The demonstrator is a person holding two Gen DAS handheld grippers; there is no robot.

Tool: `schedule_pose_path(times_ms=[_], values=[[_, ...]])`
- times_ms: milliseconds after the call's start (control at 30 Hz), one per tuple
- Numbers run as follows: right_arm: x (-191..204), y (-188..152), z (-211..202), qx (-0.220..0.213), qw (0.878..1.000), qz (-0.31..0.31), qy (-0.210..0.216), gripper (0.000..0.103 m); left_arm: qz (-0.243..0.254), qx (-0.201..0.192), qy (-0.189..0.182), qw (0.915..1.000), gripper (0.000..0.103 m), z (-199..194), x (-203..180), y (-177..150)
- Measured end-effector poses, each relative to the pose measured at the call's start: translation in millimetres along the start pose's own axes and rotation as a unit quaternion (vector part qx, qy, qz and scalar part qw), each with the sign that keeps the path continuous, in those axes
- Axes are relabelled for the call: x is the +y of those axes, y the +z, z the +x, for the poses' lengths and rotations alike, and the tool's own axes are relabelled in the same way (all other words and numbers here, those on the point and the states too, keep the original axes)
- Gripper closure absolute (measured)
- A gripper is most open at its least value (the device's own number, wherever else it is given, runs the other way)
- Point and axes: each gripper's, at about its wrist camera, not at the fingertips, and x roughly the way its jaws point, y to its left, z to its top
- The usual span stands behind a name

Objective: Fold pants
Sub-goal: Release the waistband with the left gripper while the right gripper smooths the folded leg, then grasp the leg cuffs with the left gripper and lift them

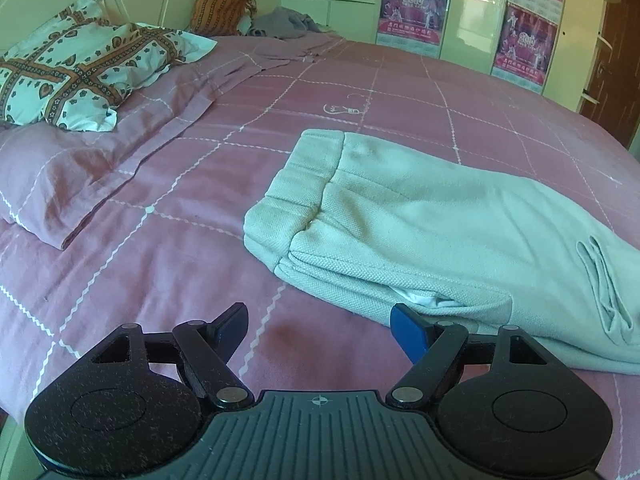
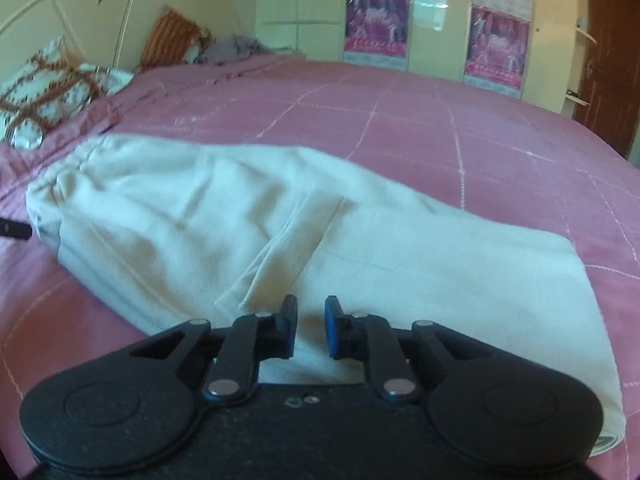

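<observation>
Pale cream pants lie folded lengthwise on the pink bed cover, waistband toward the pillows. In the left wrist view my left gripper is wide open and empty, just in front of the waist end, its right finger close to the pants' near edge. In the right wrist view the pants stretch from the waistband at left to the leg end at right. My right gripper is open with a narrow gap, empty, hovering over the near edge of the pants by a pocket flap.
The pink bed cover has a patterned pillow, a pink pillow, an orange cushion and grey clothes at the head. Wardrobe doors with posters stand beyond the far side.
</observation>
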Motion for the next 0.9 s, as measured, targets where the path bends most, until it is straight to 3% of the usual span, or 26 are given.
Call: schedule_pose_path(times_ms=[67, 133, 267, 467, 500, 567, 700, 767, 900], values=[[-6.0, -5.1, 21.4, 0.064, 0.998, -0.011, -0.003, 0.083, -0.034, 0.006, -0.013, 0.9993, 0.025, 8.0, 7.4, 0.9], [-11.6, -4.8, 17.0, 0.051, 0.999, -0.008, 0.008, 0.086, -0.080, 0.008, -0.035, 0.9962, 0.025, 13.7, 17.3, 0.9], [-31.3, 0.2, -7.8, 0.000, 1.000, 0.025, 0.003, 0.078, -0.193, 0.003, -0.097, 0.9763, 0.025, 24.9, 41.3, -8.1], [-62.9, -7.4, -24.4, -0.021, 0.999, 0.032, -0.027, 0.078, -0.278, -0.014, -0.153, 0.9484, 0.025, 31.3, 61.5, -23.7], [-66.5, -9.6, -21.1, -0.015, 0.999, 0.033, -0.030, 0.077, -0.291, -0.016, -0.161, 0.9429, 0.025, 34.3, 64.2, -24.7], [-70.6, -17.0, 2.5, 0.053, 0.997, 0.030, -0.039, 0.078, -0.308, -0.014, -0.167, 0.9367, 0.025, 40.7, 66.6, -24.0], [-79.8, -7.5, -7.3, 0.012, 0.998, 0.052, -0.031, 0.083, -0.280, -0.006, -0.162, 0.9463, 0.025, 50.1, 59.1, -10.2], [-90.6, 2.0, -9.4, -0.009, 0.997, 0.058, -0.058, 0.082, -0.268, -0.002, -0.158, 0.9505, 0.025, 57.0, 56.6, -3.3], [-129.6, 24.3, 17.8, -0.004, 0.990, 0.095, -0.105, 0.082, -0.261, 0.000, -0.147, 0.9540, 0.025, 71.7, 54.5, 8.0]])
